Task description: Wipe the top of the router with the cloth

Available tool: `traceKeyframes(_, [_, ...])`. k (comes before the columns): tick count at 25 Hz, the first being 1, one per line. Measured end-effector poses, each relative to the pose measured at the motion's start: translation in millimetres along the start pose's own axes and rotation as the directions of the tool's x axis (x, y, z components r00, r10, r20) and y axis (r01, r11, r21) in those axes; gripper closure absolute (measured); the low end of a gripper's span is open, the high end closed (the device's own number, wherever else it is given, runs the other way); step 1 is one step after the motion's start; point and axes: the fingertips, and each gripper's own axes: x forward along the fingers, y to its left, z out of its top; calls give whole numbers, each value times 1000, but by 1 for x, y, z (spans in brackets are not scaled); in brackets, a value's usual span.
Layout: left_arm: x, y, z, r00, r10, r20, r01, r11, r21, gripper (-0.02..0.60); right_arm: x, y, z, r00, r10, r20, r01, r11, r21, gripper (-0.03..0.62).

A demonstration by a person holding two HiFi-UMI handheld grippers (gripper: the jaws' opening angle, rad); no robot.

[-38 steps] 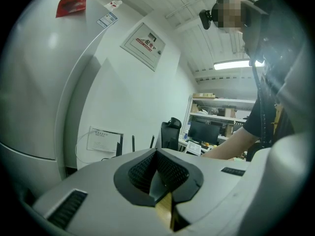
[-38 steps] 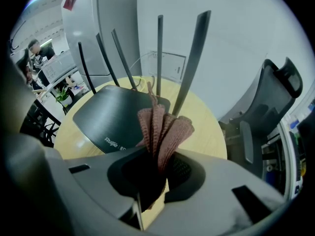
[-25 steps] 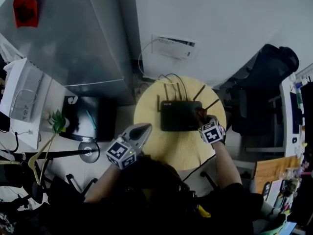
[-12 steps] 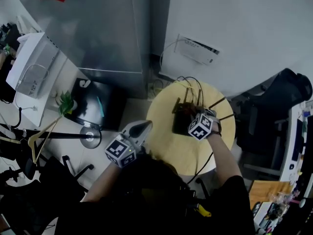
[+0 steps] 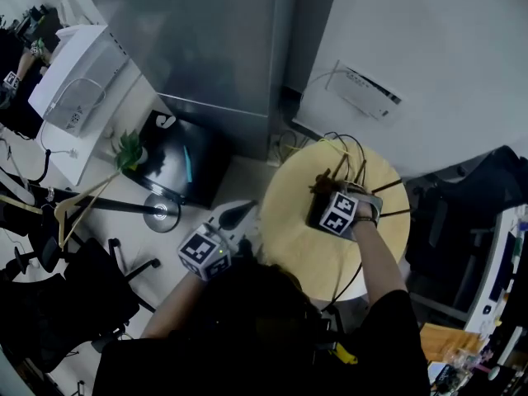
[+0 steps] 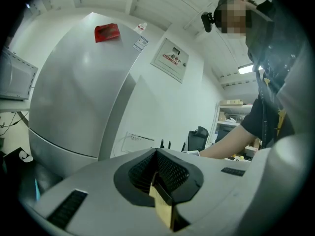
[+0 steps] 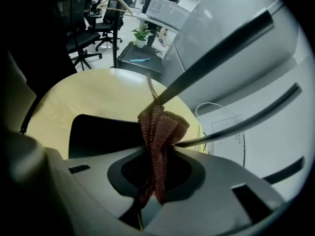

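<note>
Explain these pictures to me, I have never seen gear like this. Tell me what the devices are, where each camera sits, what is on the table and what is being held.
There is no robot here. A person wears a camera on the head and holds a hand-held gripper in each hand. The wide picture looks down from the head. The other two come from cameras riding on each gripper, looking along its fingers. The round wooden table carries a black router with antennas. The right gripper is clamped on a reddish-brown cloth over the router. The left gripper is held beside the table, shut and empty.
</note>
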Motion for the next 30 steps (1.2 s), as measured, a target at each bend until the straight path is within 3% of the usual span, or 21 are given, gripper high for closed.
traceKeyframes(7, [5, -6, 3, 1000, -29, -11, 29, 1000, 8, 584, -10, 34, -2, 998, 61, -20, -63, 995, -75, 528])
traceKeyframes(18, [24, -25, -4, 994, -100, -35, 101, 995, 11, 584, -36, 87, -6, 993, 114, 29, -113, 993, -27, 528])
traceKeyframes(30, [35, -44, -13, 984, -168, -66, 170, 985, 35, 584, -54, 124, -4, 962, 267, 50, -270, 962, 51, 528])
